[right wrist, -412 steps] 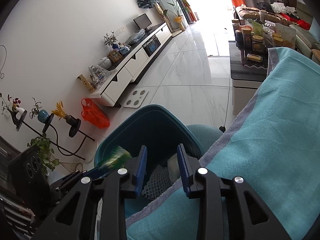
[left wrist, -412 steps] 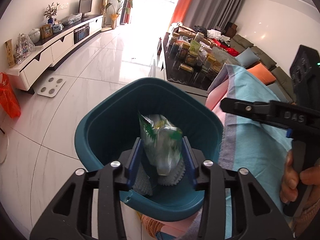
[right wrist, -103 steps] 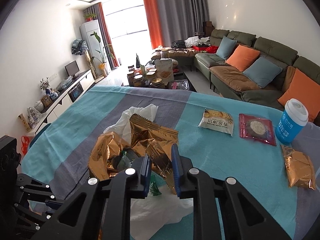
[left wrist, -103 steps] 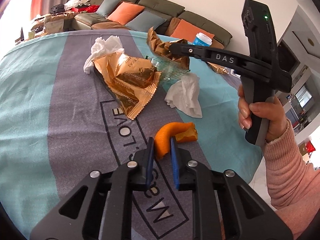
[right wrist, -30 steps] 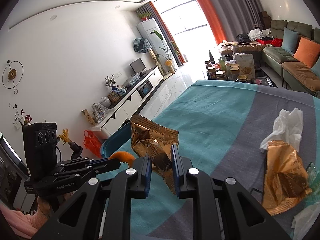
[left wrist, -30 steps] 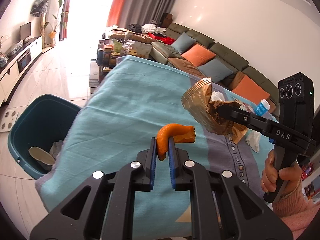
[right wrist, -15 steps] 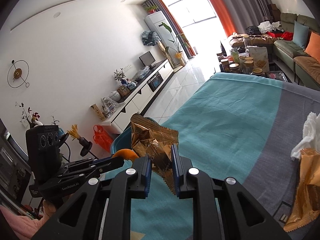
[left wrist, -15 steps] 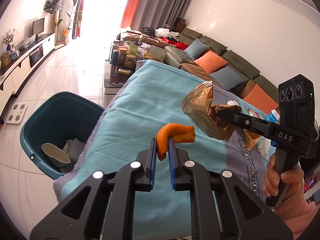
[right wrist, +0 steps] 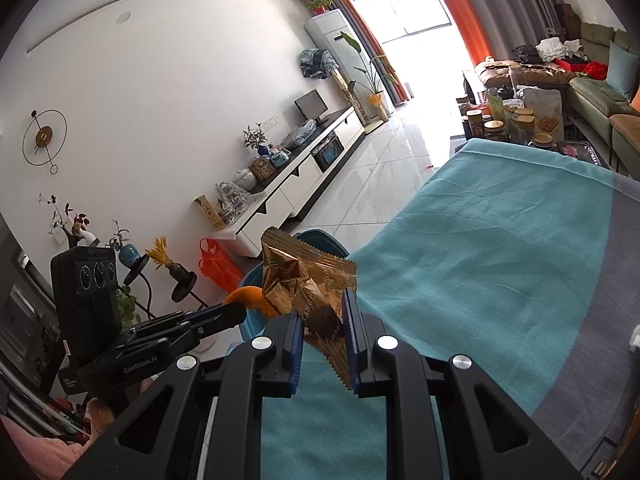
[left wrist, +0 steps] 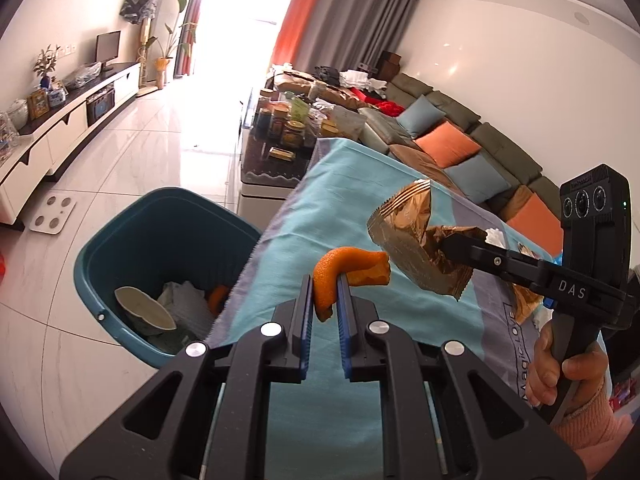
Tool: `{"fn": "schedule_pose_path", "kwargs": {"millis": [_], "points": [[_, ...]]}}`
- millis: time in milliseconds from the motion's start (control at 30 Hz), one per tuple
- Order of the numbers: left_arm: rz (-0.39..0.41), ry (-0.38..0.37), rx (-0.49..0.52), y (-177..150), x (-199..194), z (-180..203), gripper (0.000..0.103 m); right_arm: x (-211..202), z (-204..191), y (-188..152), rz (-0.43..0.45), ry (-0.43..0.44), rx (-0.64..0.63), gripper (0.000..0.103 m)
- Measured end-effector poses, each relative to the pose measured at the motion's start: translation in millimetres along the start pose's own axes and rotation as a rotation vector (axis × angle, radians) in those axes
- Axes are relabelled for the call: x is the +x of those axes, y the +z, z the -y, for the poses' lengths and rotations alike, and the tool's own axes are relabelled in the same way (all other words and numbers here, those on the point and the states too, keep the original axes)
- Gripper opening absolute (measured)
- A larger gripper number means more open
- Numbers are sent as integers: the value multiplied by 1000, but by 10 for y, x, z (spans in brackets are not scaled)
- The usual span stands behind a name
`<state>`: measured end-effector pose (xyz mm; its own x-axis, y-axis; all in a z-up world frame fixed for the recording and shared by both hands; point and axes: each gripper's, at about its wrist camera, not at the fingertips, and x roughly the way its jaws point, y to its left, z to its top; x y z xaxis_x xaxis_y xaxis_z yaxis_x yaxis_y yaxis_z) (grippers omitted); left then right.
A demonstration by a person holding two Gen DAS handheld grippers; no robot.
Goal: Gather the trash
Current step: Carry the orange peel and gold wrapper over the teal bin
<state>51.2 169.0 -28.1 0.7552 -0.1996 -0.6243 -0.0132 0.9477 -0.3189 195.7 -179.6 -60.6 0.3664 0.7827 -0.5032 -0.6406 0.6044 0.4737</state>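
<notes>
Left gripper [left wrist: 323, 304]: jaws nearly closed, the blue pads pinching a curled piece of orange peel [left wrist: 348, 274], which rises from between the pads and bends over to the right of the tips. Grip appears firm on the lower end of the peel; its upper end hangs free. Below and left of this gripper stands a teal bin [left wrist: 132, 240] on the pale tiled floor [left wrist: 132, 152], open at the top. Inside it lie a pale bowl-shaped item, crumpled white paper and another orange scrap. Directly beneath and ahead of the gripper lies a turquoise cloth [left wrist: 344, 184] with a grey band, covering a table whose near edge borders the bin.

Right gripper [right wrist: 323, 320]: jaws likewise closed to a narrow gap, clamped on a crumpled gold foil wrapper [right wrist: 308, 276]. The wrapper stands up above the tips and a serrated corner hangs below them. In the left wrist view the same gripper [left wrist: 446, 245] sits to the right of the left one, the wrapper just beside the peel but apart from it, and a hand [left wrist: 560, 372] in a pink sleeve holds its handle. Beyond the right gripper's tips and slightly left, the bin's rim is partly hidden behind the wrapper.

Further off: a low white cabinet [right wrist: 304, 184] along the wall, a sofa [left wrist: 480, 148] with orange and blue cushions.
</notes>
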Motion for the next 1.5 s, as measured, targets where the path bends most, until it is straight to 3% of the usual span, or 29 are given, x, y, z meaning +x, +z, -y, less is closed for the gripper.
{"fn": "schedule_pose_path", "kwargs": {"millis": [1500], "points": [[55, 186, -126, 102, -217, -624, 12, 953, -414, 322, -97, 123, -31, 17]]}}
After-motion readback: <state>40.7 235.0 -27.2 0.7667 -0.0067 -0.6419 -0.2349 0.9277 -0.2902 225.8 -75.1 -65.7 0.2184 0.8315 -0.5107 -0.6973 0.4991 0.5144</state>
